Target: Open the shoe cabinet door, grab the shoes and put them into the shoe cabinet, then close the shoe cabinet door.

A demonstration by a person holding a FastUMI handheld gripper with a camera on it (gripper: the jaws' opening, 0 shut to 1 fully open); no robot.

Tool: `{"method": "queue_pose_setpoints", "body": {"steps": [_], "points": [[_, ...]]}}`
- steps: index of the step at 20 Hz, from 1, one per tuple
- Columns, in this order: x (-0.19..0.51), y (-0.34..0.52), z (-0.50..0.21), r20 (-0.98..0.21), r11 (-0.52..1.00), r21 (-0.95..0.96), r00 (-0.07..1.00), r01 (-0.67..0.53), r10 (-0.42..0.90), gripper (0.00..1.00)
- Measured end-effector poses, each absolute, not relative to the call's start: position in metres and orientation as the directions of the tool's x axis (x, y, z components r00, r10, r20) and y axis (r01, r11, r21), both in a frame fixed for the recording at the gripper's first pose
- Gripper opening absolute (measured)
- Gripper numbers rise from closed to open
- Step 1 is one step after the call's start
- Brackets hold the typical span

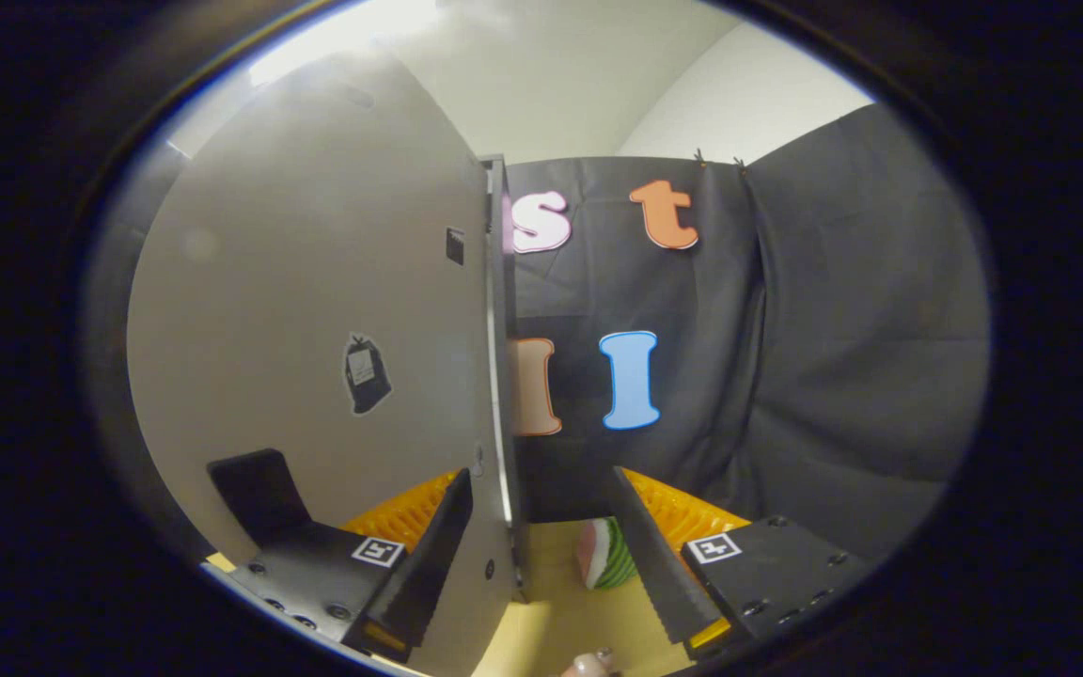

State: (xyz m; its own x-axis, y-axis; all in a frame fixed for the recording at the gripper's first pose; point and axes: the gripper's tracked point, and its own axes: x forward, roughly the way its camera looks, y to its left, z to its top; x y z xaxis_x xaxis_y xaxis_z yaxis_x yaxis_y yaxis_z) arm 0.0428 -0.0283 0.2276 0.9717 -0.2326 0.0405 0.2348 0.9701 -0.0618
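Gripper (541, 564) fingers standing well apart, straddling the free vertical edge of the flat pale-grey shoe cabinet door panel (316, 310); the panel edge is passing between them, nearer the left finger (429, 564), with the right finger (659, 564) clear of it, so nothing is being clamped; whether the left finger is touching the panel cannot be told. The door is standing edge-on just ahead, its broad face spreading away to the left, bearing a small dark sticker (366, 373). Beyond the fingers a ridged orange plastic tray (682, 512) is lying on a light yellow tabletop (579, 621), with a small green-and-pink striped toy (607, 555) just inside the right finger. Judged as a stiff, light, smooth board, the door is likely swinging freely on its hinge; pinching the thin free edge low down, or pushing on the flat face, is looking the soundest hold; slipping off the smooth surface is the chief risk.
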Motion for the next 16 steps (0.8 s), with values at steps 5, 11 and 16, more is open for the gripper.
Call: {"method": "queue_pose_setpoints", "body": {"steps": [5, 11, 16], "points": [[0.051, 0.033, 0.215, 0.057, 0.965, -0.011, 0.964, 0.261, -0.26, 0.93], [0.095, 0.119, 0.198, 0.069, 0.979, -0.008, 0.977, 0.205, -0.204, 0.93], [0.15, 0.193, 0.178, 0.054, 0.993, -0.042, 0.993, 0.111, -0.109, 0.94]]}}
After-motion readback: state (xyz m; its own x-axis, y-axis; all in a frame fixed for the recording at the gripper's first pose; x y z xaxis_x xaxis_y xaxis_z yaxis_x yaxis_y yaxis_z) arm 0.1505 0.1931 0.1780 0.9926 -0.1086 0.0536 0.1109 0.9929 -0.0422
